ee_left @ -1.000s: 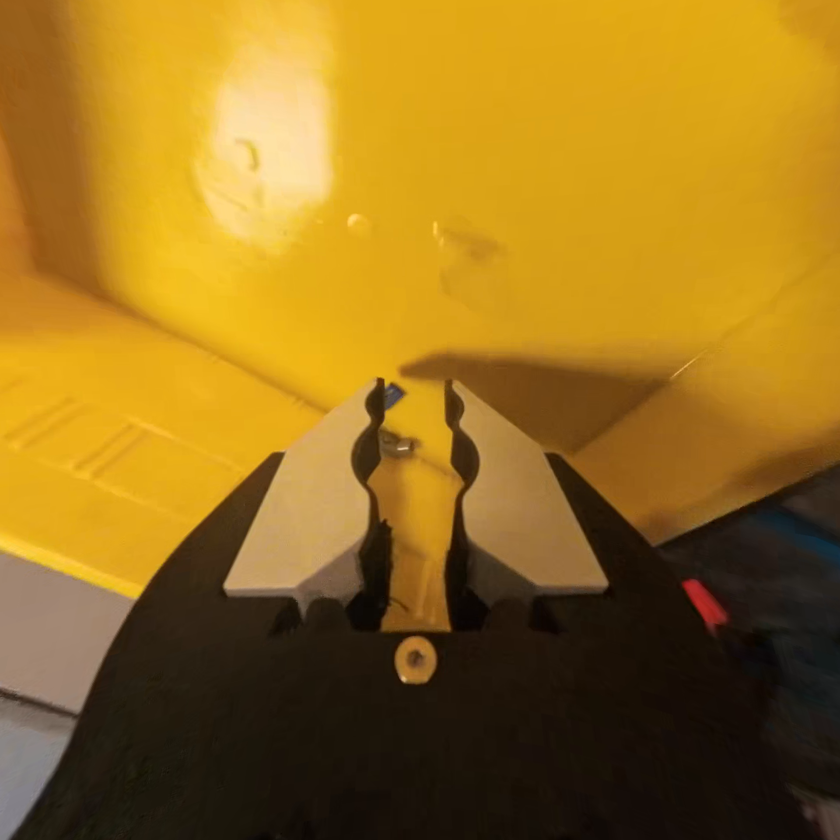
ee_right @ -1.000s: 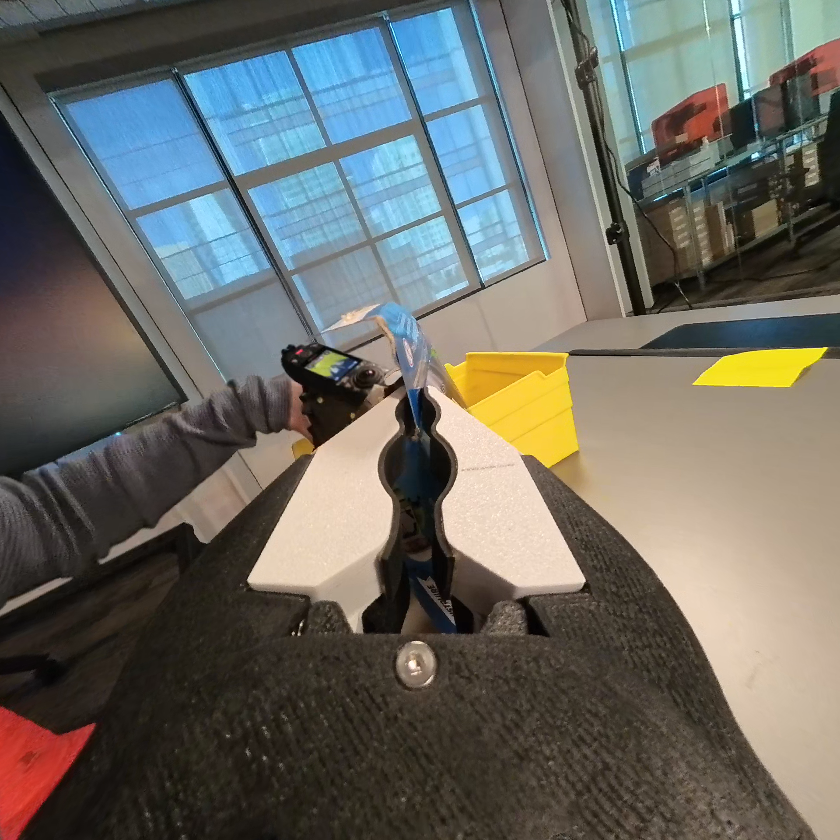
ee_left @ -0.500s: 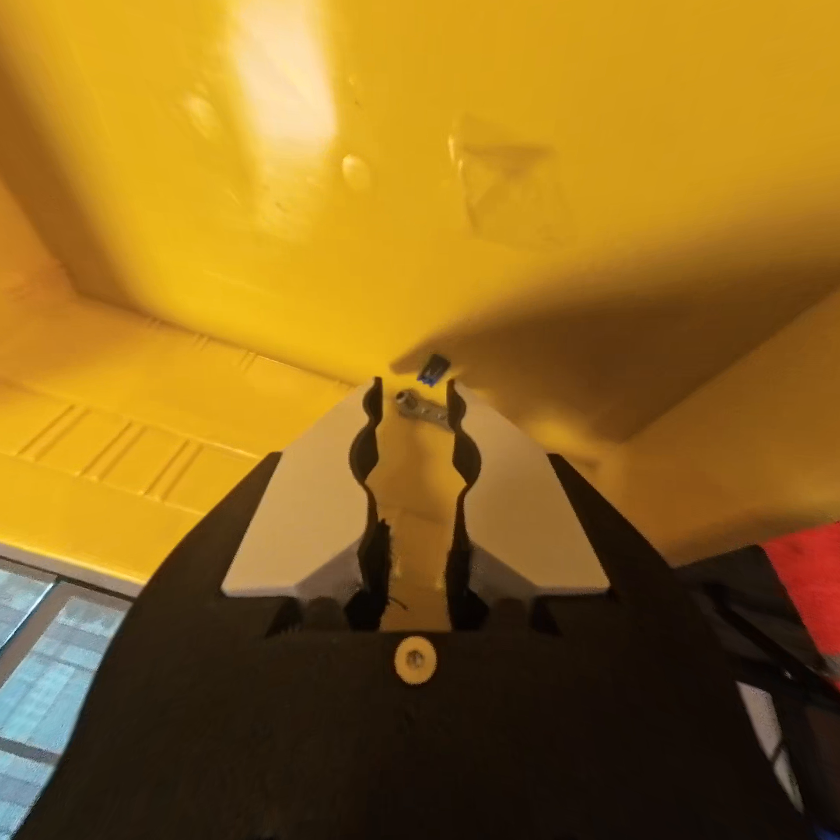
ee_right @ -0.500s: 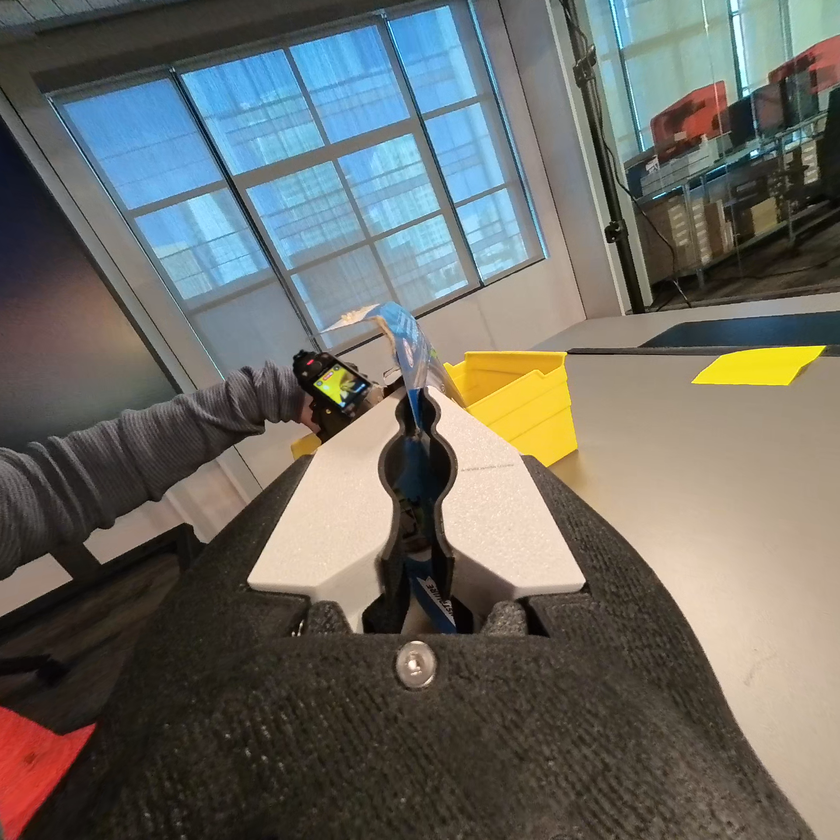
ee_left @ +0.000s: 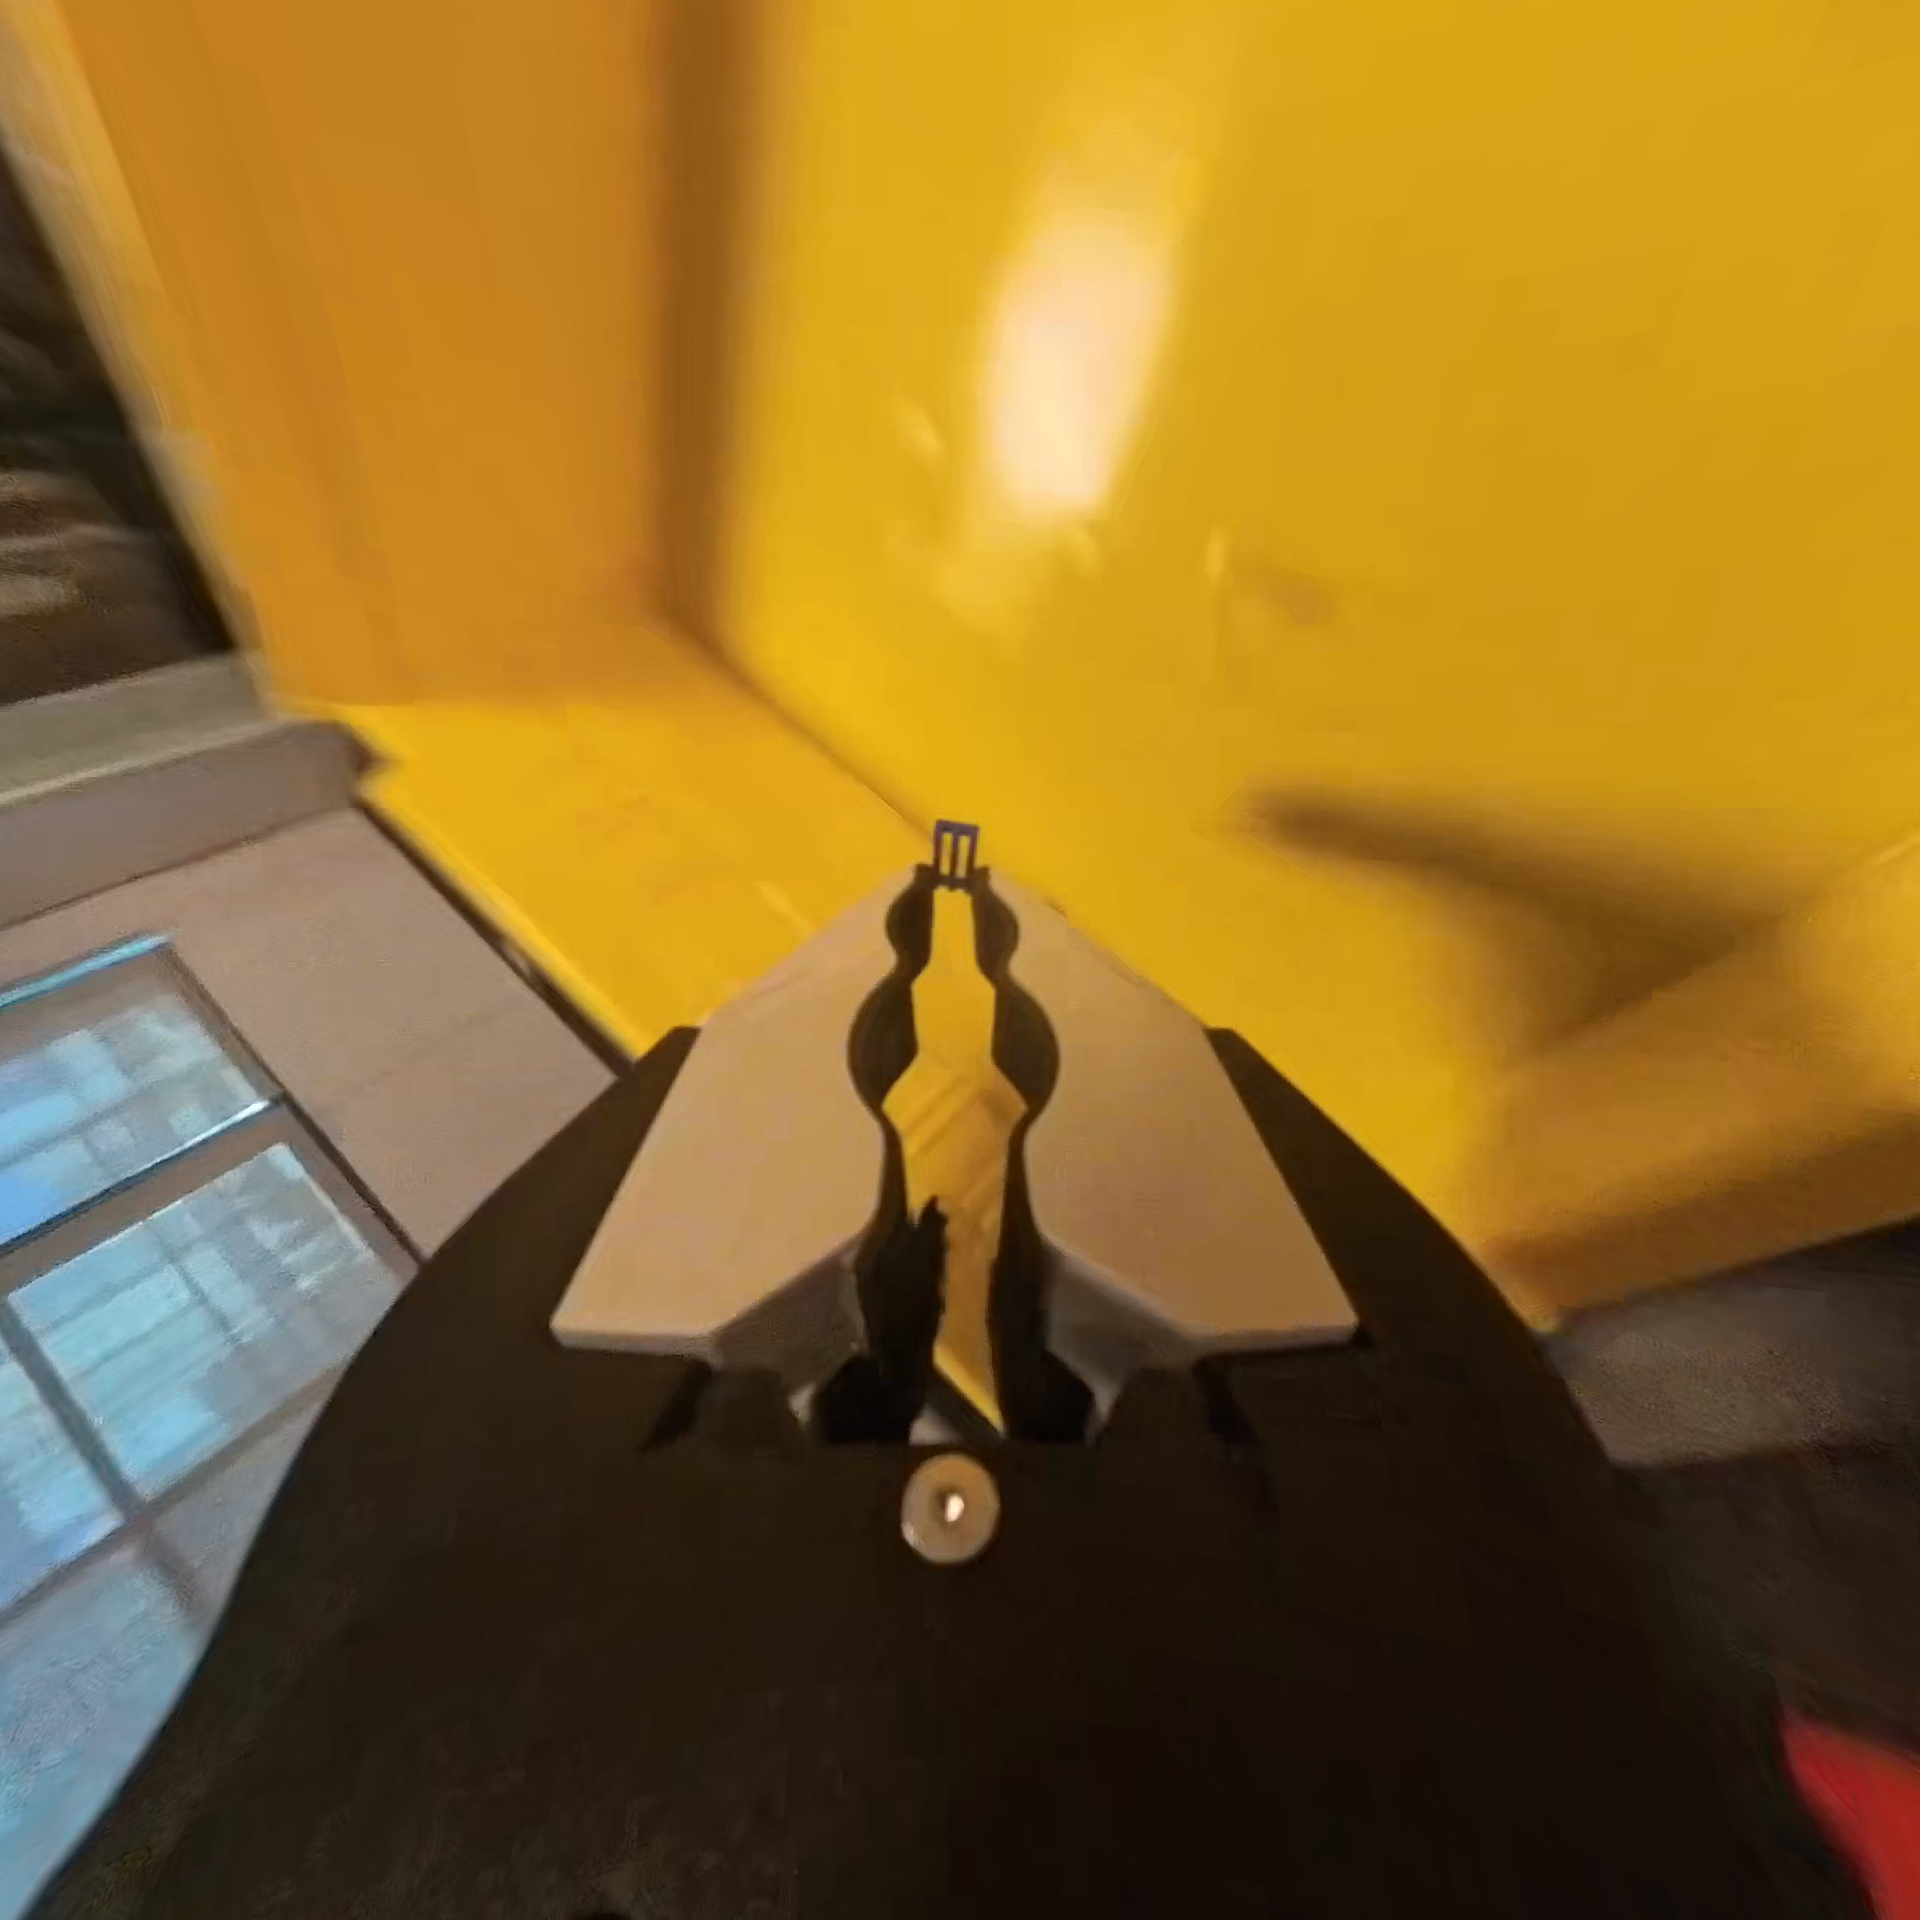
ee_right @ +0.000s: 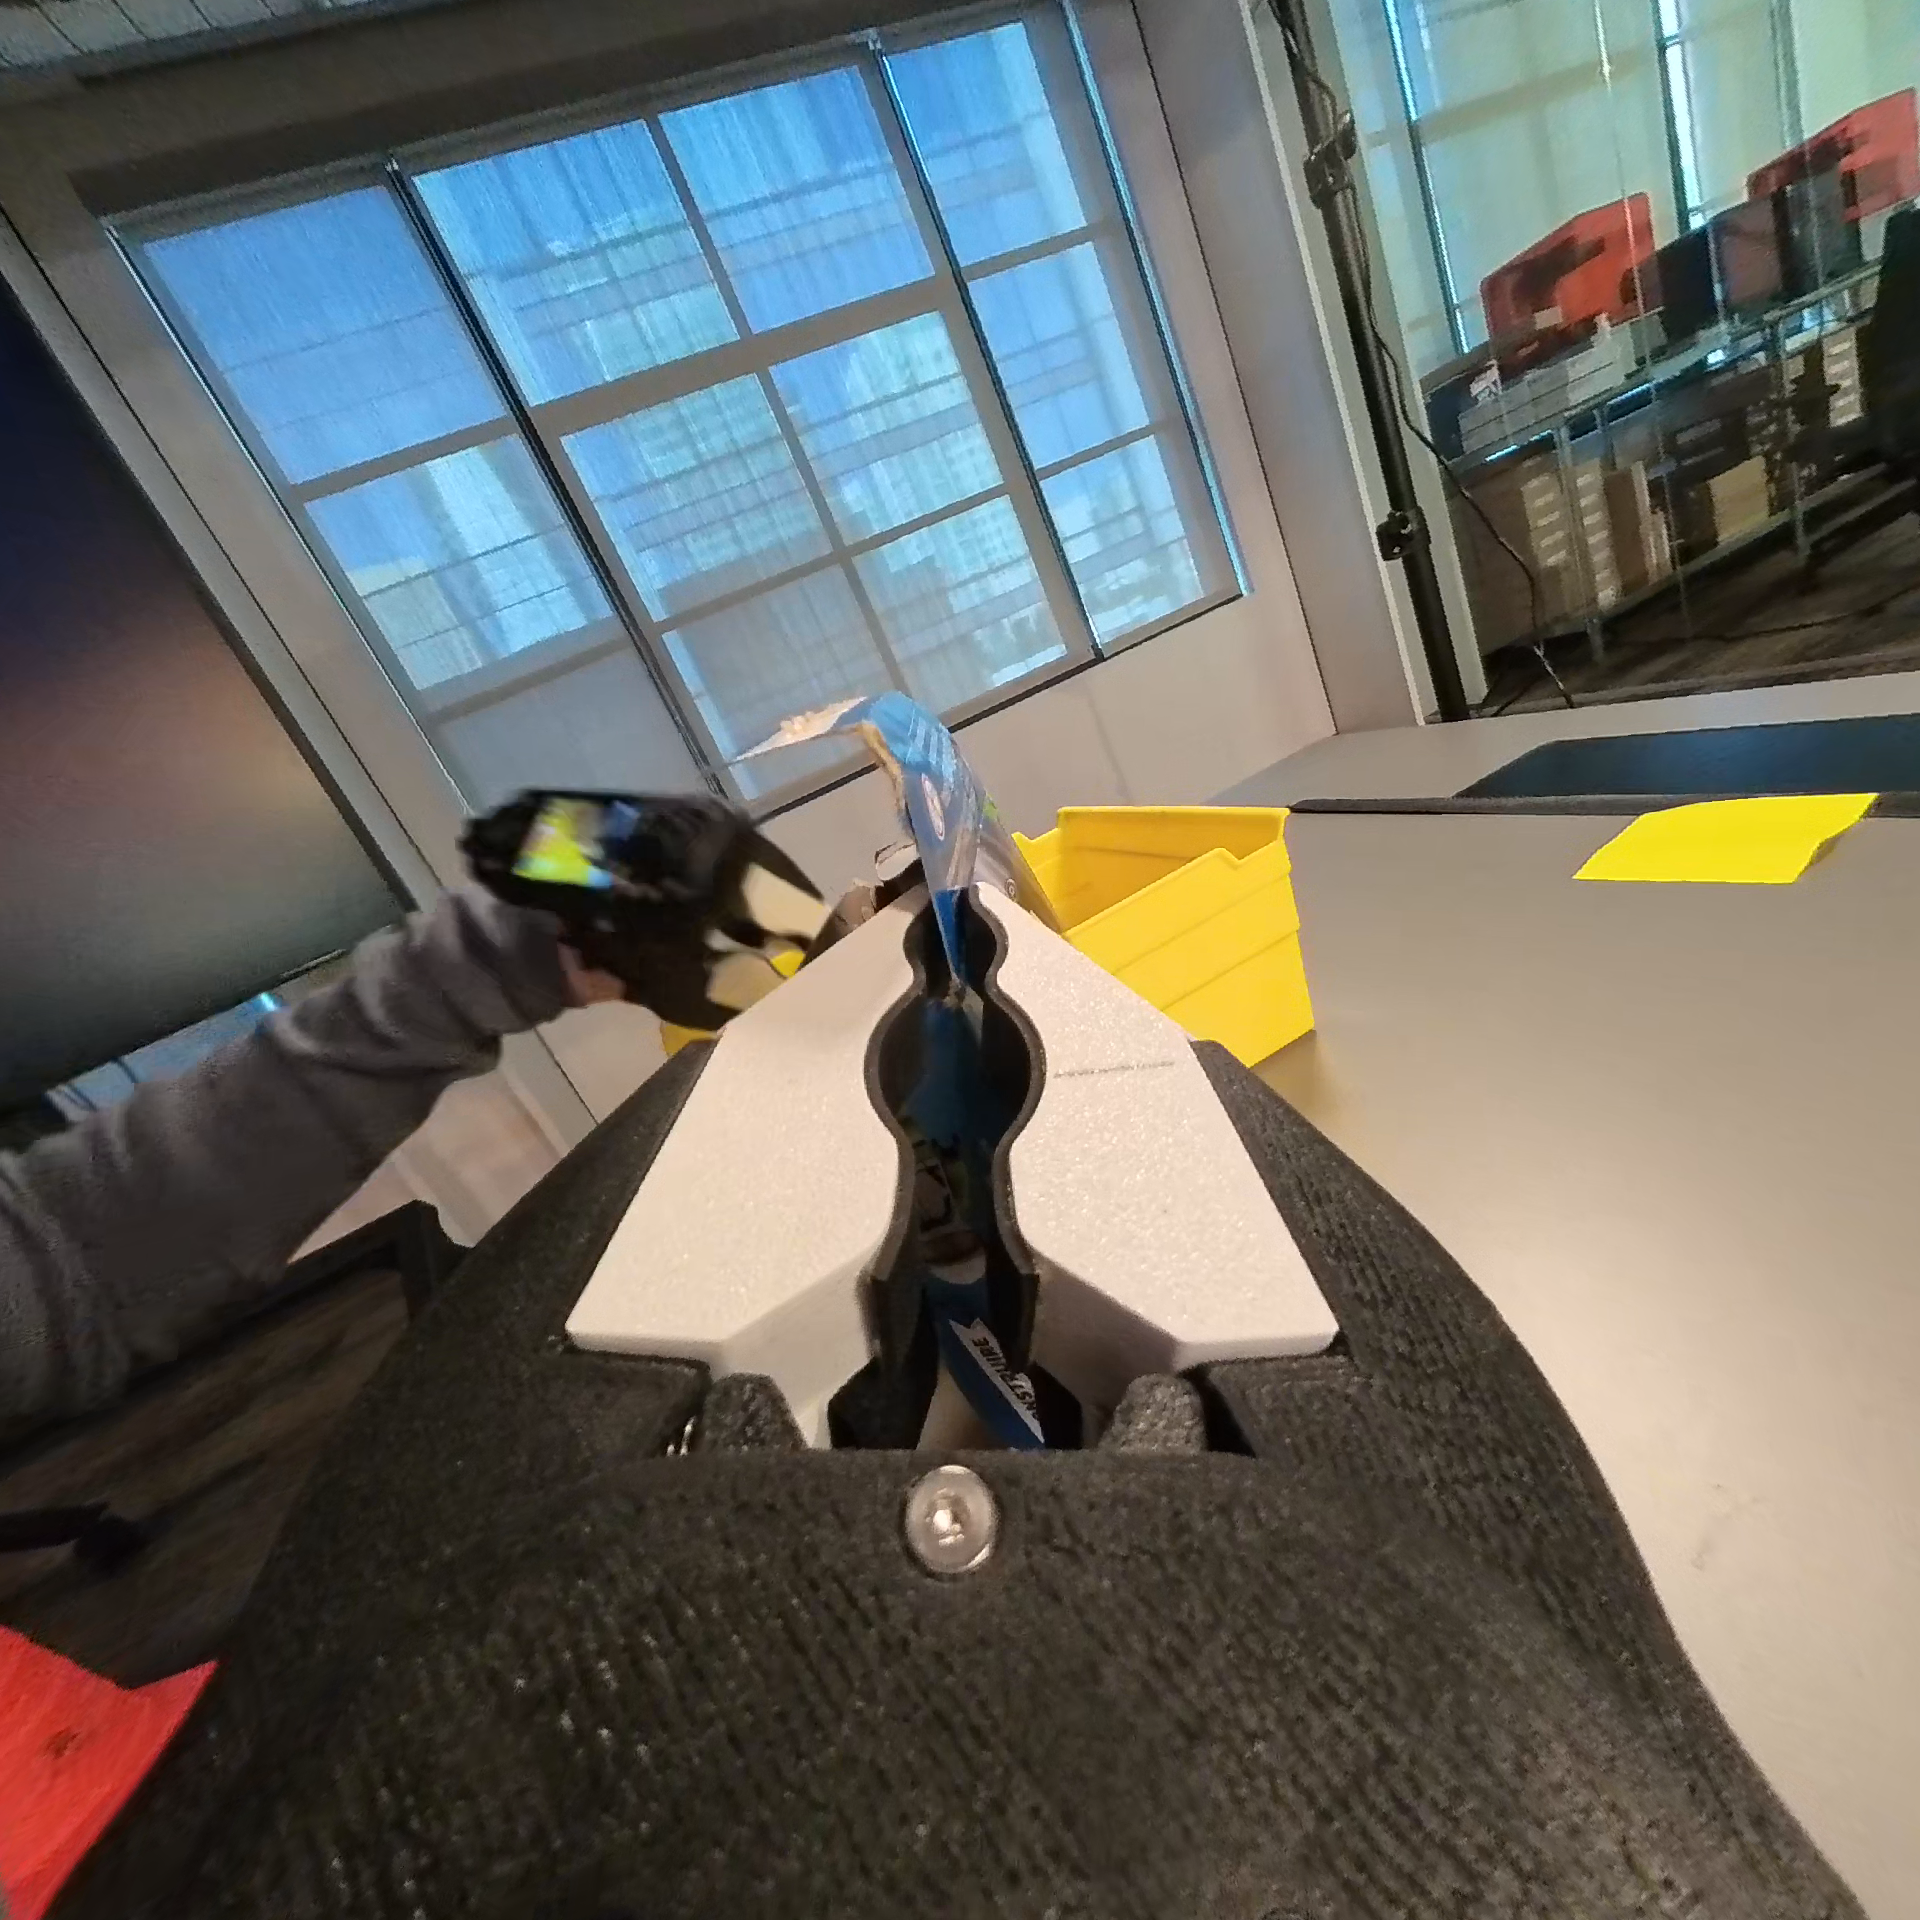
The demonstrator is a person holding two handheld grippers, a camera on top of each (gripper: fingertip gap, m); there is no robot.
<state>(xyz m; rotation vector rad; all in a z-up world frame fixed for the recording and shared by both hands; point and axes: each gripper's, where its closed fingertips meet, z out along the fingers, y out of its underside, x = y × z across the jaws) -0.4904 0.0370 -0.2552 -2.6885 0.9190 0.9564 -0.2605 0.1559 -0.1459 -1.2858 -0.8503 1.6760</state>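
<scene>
While the left tongs [ee_left: 954,881] are pinching a tiny blue clip [ee_left: 956,844] inside the yellow bin [ee_left: 1351,468], the right tongs [ee_right: 964,914] are clamping a torn blue packet [ee_right: 935,790] above the surface [ee_right: 1558,1143].

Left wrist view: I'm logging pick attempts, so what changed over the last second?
The left tool closed its fingertips on the small blue piece that lay loose in the yellow bin. The right tool stays clamped on the blue package.
</scene>
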